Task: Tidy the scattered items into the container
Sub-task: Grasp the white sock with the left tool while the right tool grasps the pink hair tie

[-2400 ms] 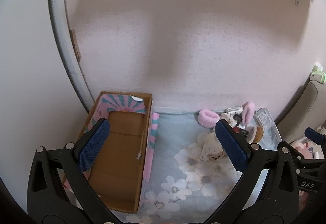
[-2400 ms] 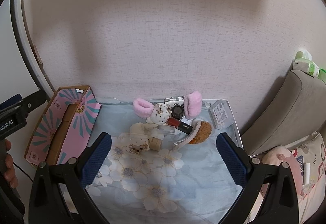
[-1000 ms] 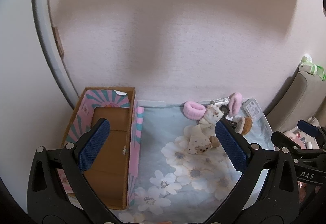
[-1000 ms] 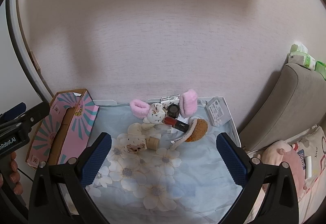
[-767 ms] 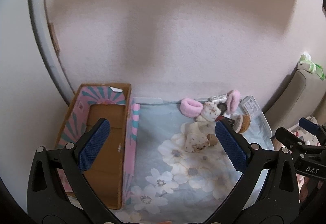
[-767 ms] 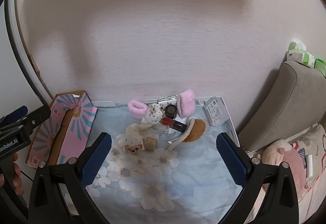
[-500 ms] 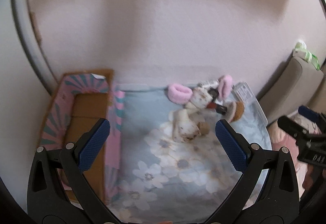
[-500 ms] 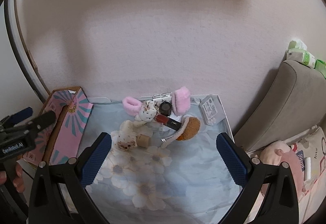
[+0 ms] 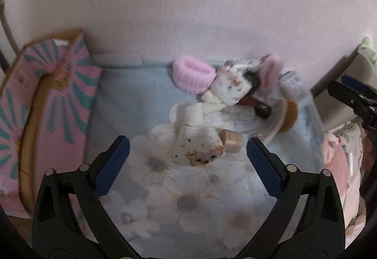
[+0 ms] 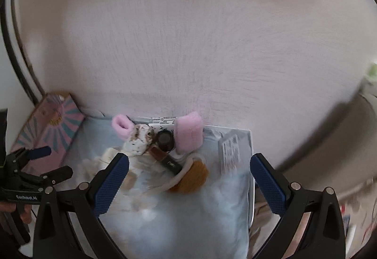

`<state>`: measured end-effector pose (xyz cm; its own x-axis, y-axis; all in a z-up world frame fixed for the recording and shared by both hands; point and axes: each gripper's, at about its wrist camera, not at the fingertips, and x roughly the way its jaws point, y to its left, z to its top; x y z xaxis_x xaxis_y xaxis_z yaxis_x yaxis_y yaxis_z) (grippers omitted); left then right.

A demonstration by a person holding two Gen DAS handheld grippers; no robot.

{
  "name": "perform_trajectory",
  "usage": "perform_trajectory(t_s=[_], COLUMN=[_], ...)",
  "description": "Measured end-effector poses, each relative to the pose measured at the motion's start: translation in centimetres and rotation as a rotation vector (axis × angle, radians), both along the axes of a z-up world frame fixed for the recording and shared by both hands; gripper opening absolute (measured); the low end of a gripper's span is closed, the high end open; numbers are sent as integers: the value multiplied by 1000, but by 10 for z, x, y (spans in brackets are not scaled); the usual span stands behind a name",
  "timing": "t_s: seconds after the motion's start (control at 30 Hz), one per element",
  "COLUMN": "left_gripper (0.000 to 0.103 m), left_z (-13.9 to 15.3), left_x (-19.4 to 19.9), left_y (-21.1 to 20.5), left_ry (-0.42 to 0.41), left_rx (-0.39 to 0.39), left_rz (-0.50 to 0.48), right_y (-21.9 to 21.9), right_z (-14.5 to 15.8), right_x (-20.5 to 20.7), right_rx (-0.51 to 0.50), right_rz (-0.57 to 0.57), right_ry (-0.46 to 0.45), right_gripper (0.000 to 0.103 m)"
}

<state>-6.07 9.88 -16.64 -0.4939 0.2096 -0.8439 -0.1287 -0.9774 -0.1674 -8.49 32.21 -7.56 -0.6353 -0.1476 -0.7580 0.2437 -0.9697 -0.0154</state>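
A pink cardboard box [image 9: 59, 99] with teal rays stands open at the left of the floral cloth [image 9: 188, 200]. The scattered heap lies by the wall: two pink scrunchies [image 9: 193, 76], speckled white pouches [image 9: 200, 148], a beige-capped bottle [image 9: 232, 140], a red and black lipstick [image 9: 256, 106] and a brown puff [image 9: 288, 115]. My left gripper [image 9: 187, 143] hovers low over the near pouch, jaws closing, pads clear of it. My right gripper [image 10: 189, 160] stands open above the lipstick [image 10: 165, 160] and puff [image 10: 193, 176], with a dark jar [image 10: 165, 139] beyond.
A white labelled packet [image 10: 231, 150] lies at the cloth's right edge. A grey cushioned seat [image 10: 329, 141] rises to the right, and the wall closes the back. The left gripper's body [image 10: 35, 162] and a hand [image 10: 21, 214] show at the left.
Both grippers have dropped and moved in toward the heap, which now looks much larger. The left view has swung right, away from the box. Both stay empty.
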Motion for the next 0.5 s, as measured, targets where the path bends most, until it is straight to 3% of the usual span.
perform_trajectory(t_s=[0.17, 0.3, 0.43, 0.5], left_gripper=[93, 77, 71, 63], left_z=[-39, -60, -75, -76], left_x=[-13, -18, -22, -22], left_y=[9, 10, 8, 11], left_ry=[-88, -126, -144, -133], left_rx=[25, 59, 107, 109], left_rz=[58, 107, 142, 142], right_y=[5, 5, 3, 1], right_z=[-39, -61, -75, -82], right_x=[-42, -66, -81, -88], right_rx=[20, 34, 24, 31], right_rz=[97, 138, 163, 183], right_ry=[-53, -64, -70, -81], right_gripper=[97, 88, 86, 78])
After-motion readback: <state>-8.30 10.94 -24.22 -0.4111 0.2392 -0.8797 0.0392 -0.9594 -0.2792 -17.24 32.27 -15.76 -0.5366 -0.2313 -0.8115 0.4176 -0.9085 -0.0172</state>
